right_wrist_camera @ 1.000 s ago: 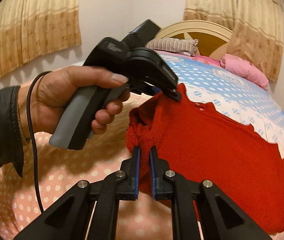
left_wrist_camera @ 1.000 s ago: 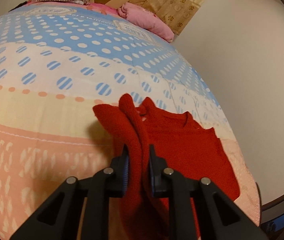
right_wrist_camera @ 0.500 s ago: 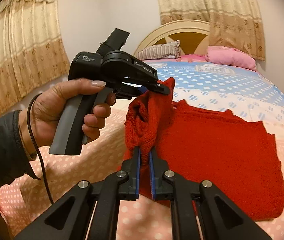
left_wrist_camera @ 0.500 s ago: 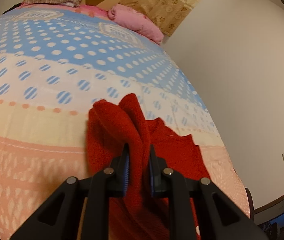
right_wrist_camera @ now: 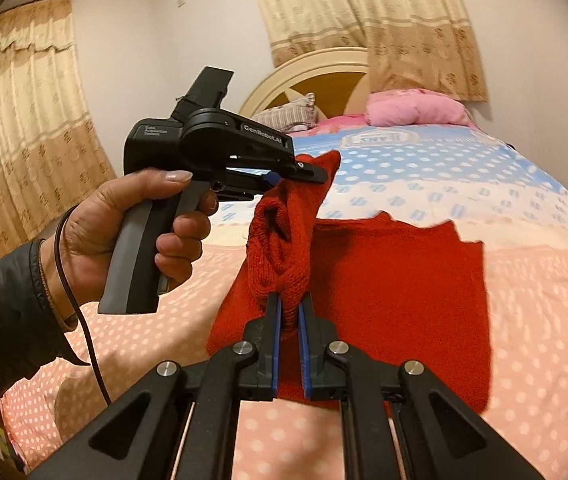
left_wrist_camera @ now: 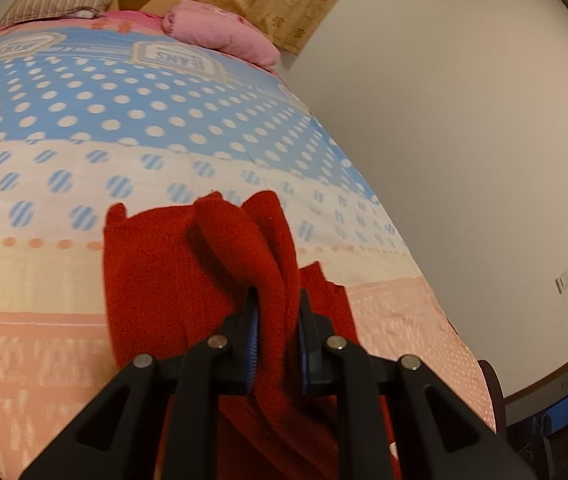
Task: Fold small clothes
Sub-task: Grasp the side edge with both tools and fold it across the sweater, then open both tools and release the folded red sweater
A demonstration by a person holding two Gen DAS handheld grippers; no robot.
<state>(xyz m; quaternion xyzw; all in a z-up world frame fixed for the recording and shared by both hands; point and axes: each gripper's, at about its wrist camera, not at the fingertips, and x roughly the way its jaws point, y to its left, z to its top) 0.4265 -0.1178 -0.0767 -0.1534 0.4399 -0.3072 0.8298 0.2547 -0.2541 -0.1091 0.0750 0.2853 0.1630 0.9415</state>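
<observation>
A small red knitted sweater [right_wrist_camera: 400,296] lies partly flat on a bed [right_wrist_camera: 524,320] covered with a dotted pink, cream and blue sheet. Both handheld grippers are clenched on one edge of the sweater and lift it off the bed. The right gripper [right_wrist_camera: 290,312] pinches a bunched fold of knit low down. The left gripper [right_wrist_camera: 304,170], held in a person's hand [right_wrist_camera: 123,232] with a dark sleeve, grips a higher corner of the same edge; from its own camera the left gripper [left_wrist_camera: 277,312] shows thick red fabric squeezed between its blue pads [left_wrist_camera: 252,328]. The rest of the sweater rests flat toward the right. The step looks like carrying this edge across to fold the sweater in half. To do it well, keep both grips level and apart so the edge stays taut, then lay it squarely onto the far edge.
</observation>
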